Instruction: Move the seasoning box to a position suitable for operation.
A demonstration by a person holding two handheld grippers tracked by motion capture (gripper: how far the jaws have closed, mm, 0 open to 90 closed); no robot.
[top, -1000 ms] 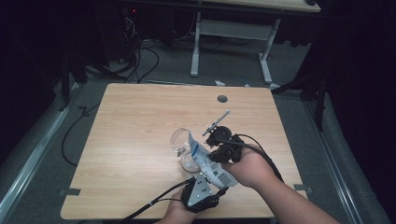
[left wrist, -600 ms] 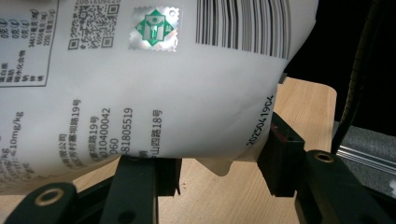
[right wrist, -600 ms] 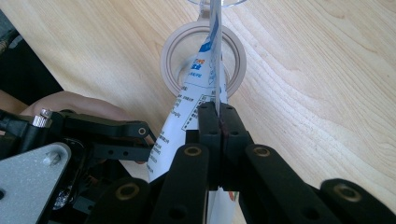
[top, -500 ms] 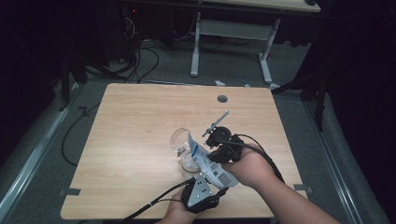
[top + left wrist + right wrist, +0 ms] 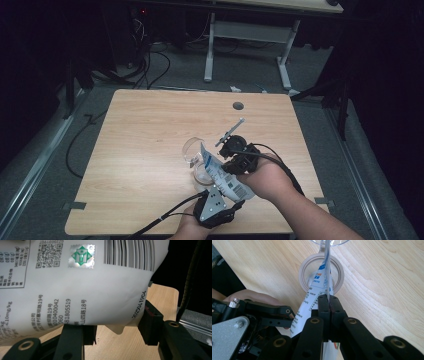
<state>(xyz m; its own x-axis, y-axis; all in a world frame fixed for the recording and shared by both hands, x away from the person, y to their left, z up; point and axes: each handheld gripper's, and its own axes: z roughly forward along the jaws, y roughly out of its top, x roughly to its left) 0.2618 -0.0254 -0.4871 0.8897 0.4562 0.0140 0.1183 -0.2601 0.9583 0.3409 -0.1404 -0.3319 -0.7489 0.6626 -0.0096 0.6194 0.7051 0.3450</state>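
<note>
Pouch [image 5: 220, 172] up off table [image 5: 150, 130], tilted over small cup [image 5: 202, 172]. Left gripper [image 5: 215, 207] pinches its fat bottom; right gripper [image 5: 329, 305] pressed tight on its thin edge. Clear glass [image 5: 192, 150] just behind. Round hole [image 5: 238, 106] far back.

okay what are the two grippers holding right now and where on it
Both hold one white printed pouch. The right hand-held gripper pinches its thin upper edge; the left hand-held gripper clamps its lower end, near the barcode.
</note>
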